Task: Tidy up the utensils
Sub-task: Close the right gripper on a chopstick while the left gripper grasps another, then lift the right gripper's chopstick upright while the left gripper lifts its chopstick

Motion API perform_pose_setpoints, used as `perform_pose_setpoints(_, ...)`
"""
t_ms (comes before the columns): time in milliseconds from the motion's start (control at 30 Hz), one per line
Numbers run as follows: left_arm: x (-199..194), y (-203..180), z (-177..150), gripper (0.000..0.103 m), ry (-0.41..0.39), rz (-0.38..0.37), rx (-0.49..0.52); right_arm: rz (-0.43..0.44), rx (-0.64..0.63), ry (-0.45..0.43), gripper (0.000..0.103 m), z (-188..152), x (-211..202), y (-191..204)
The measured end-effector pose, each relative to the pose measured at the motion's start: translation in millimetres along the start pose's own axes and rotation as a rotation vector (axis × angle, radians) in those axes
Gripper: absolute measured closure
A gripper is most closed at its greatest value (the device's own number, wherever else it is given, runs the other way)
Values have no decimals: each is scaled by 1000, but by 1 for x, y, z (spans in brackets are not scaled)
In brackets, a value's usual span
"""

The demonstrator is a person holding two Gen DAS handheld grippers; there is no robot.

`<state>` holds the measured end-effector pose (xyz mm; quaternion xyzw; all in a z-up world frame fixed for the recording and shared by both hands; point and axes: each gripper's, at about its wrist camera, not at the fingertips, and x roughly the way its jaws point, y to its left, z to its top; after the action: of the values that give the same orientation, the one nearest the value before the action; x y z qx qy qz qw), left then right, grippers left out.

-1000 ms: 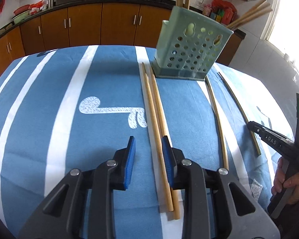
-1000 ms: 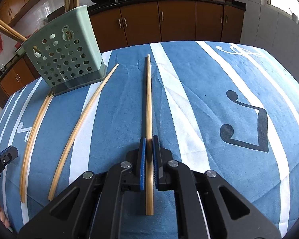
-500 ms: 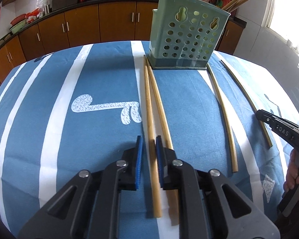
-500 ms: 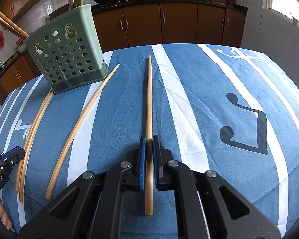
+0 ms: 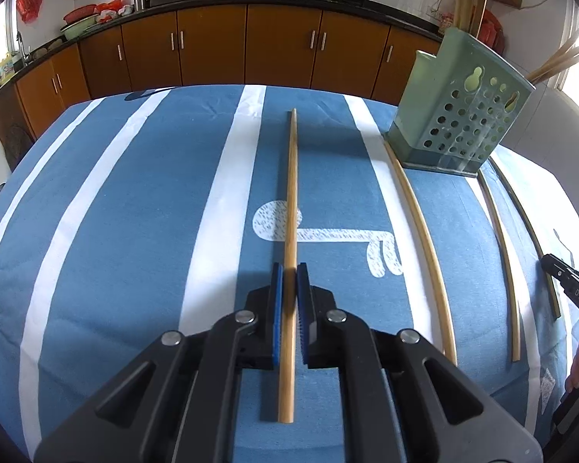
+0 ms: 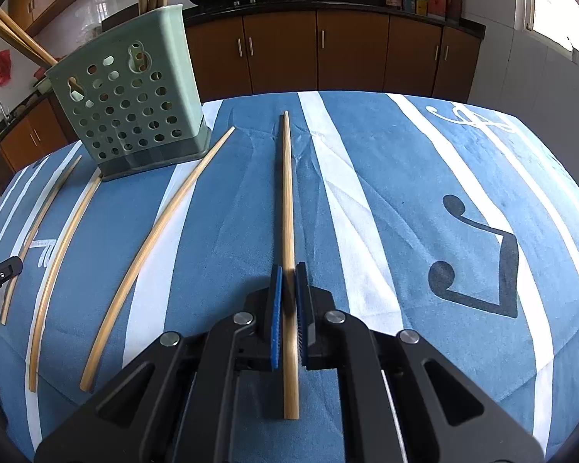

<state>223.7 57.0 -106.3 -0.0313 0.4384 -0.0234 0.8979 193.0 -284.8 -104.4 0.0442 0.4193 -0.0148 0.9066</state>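
Observation:
My left gripper [image 5: 289,270] is shut on a wooden chopstick [image 5: 291,200] that points straight ahead, lifted above the blue striped cloth. My right gripper [image 6: 288,274] is shut on another wooden chopstick [image 6: 286,193], also pointing ahead. A green perforated utensil holder [image 5: 459,115] stands at the right in the left wrist view and at the left in the right wrist view [image 6: 129,112], with several chopsticks standing in it. Three loose chopsticks lie on the cloth near it: one pale [image 5: 424,247], one further right [image 5: 501,262], one dark [image 5: 529,231].
The table carries a blue cloth with white stripes [image 5: 135,231]. Brown kitchen cabinets [image 5: 212,46] run behind the table, with woks on the counter. The right gripper's tip [image 5: 567,281] shows at the right edge of the left wrist view.
My left gripper closed on one chopstick of the pair, lifted it and swung left, away from the holder. The right gripper stays shut on its chopstick and has risen slightly.

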Motion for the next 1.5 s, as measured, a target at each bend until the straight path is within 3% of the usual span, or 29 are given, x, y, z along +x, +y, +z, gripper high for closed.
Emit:
perform_pose_setpoints(1200, -1, 1, -2, 91, -12, -23, -7, 13, 13, -2, 95, -2, 0, -2)
perform_pose_setpoints(1500, -8, -8, -12, 87, -10, -1, 38, 22, 14, 0, 95, -16, -11, -3)
